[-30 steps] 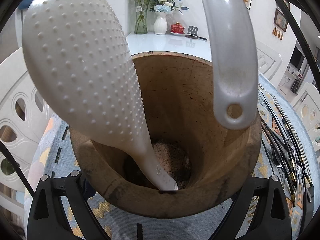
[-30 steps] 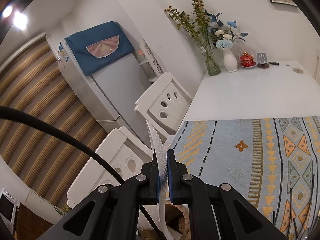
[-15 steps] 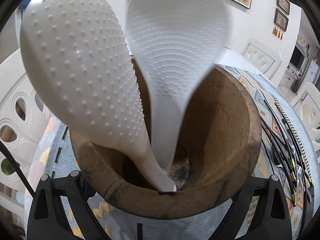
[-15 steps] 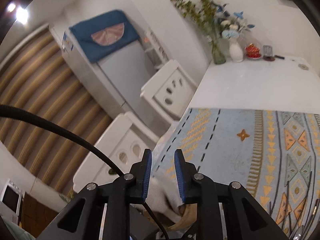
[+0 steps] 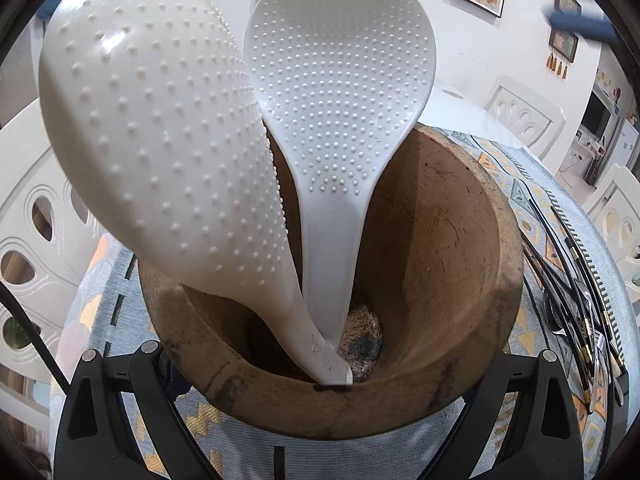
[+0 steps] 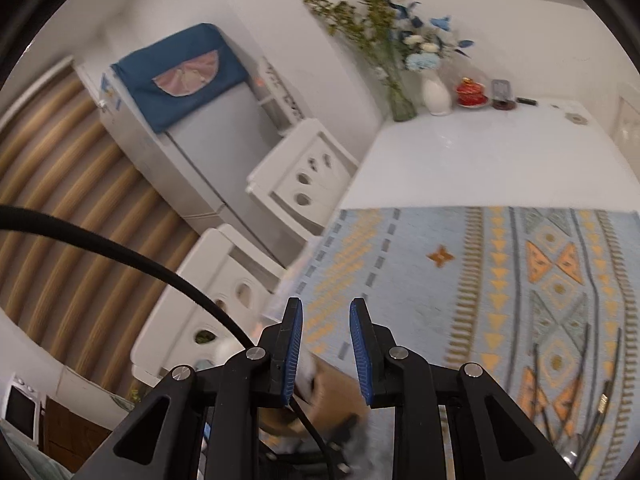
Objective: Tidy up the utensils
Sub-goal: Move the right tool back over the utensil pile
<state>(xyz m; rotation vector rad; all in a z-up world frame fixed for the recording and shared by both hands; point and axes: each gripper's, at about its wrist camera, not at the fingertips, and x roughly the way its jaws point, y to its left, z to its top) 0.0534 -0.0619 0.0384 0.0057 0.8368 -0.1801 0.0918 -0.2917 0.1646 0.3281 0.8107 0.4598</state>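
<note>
Rice paddles (image 5: 340, 100), two white bumpy ones, both stand handle-down in the wooden pot. Big stuff first: white worktop (image 6: 480, 160) with a blue and orange patterned cloth (image 6: 460, 280) over the near part. The wooden pot (image 5: 440, 240) stands on that cloth. Inside it, the left paddle (image 5: 152, 120) leans out over the rim towards me and the right paddle (image 5: 340, 100) stands more upright, their handles meeting at the bottom. A bunch of black chopsticks (image 5: 568, 280) lies on the cloth just beside the pot. My left jaws (image 5: 348, 352) sit either side of the pot, can't tell if they're actually squeezing it. My right jaws (image 6: 326, 320) have just been opening, nothing between them
</note>
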